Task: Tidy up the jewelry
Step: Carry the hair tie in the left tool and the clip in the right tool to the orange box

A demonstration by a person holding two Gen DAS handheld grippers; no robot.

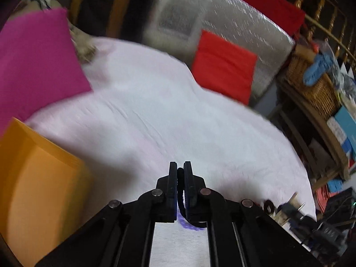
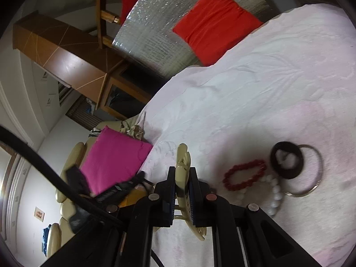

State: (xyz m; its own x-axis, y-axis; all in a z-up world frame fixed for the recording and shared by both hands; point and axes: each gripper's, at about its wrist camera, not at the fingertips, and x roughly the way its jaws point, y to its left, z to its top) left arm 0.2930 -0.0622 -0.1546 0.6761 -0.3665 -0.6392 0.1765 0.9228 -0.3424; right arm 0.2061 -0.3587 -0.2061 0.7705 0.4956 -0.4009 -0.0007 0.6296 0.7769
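My left gripper (image 1: 180, 166) is shut on a black hair tie (image 1: 181, 202) with a purple loop hanging below it, held above the white bedspread (image 1: 155, 115). An orange box (image 1: 37, 189) stands just to its left. My right gripper (image 2: 182, 171) is shut on a beige hair claw clip (image 2: 183, 162), raised over the bedspread (image 2: 255, 89). To its right lie a red bead bracelet (image 2: 244, 174), a white pearl bracelet (image 2: 276, 198), a dark brown hair tie (image 2: 287, 160) and a thin metal bangle (image 2: 311, 171).
A magenta cushion (image 1: 37, 62) lies at the bed's far left, a red cushion (image 1: 224, 66) against the silver padded headboard (image 1: 233, 26). Wicker baskets and boxes (image 1: 318, 89) crowd shelves on the right. More small items (image 1: 289, 209) lie at the bedspread's near right edge.
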